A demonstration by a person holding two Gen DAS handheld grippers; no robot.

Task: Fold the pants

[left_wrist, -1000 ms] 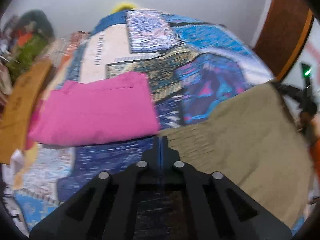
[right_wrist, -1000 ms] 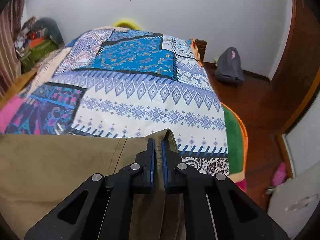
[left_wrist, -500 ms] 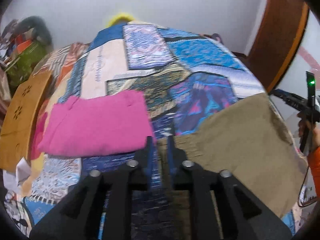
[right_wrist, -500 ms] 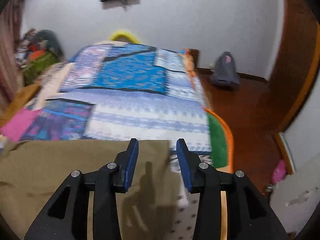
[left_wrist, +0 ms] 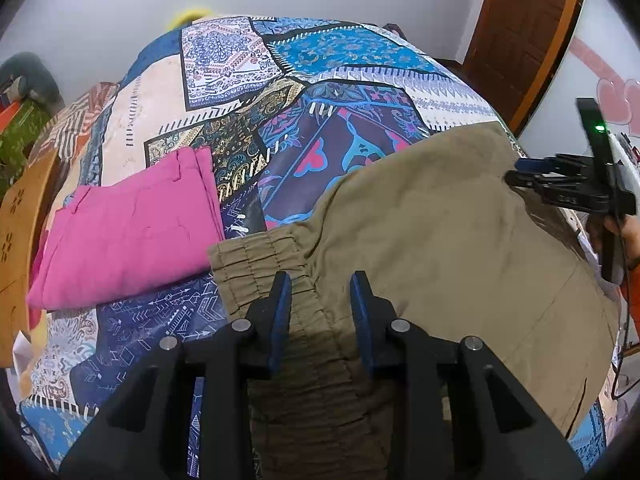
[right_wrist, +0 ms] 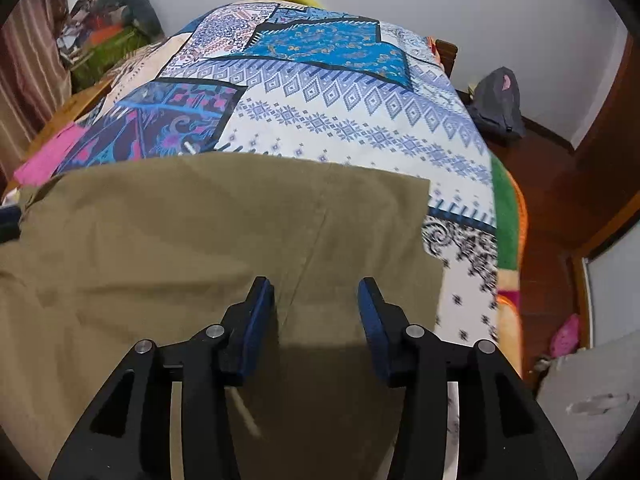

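Observation:
Olive-khaki pants (left_wrist: 440, 248) lie flat on the patchwork bedspread (left_wrist: 224, 64), with the elastic waistband at the near left. My left gripper (left_wrist: 320, 284) is open and empty, just above the waistband. My right gripper (right_wrist: 316, 288) is open and empty above the leg end of the pants (right_wrist: 200, 232), near their right edge. The right gripper also shows in the left wrist view (left_wrist: 532, 172) at the pants' far right edge.
Folded pink pants (left_wrist: 128, 232) lie on the bed left of the khaki pair. A wooden board (left_wrist: 20, 216) stands at the bed's left side. A grey bag (right_wrist: 498, 104) sits on the wooden floor right of the bed. Clutter (right_wrist: 104, 36) is piled at the far left.
Both grippers were shut on the khaki pants a second ago. Both have opened and let go, and the pants now lie flat on the bed.

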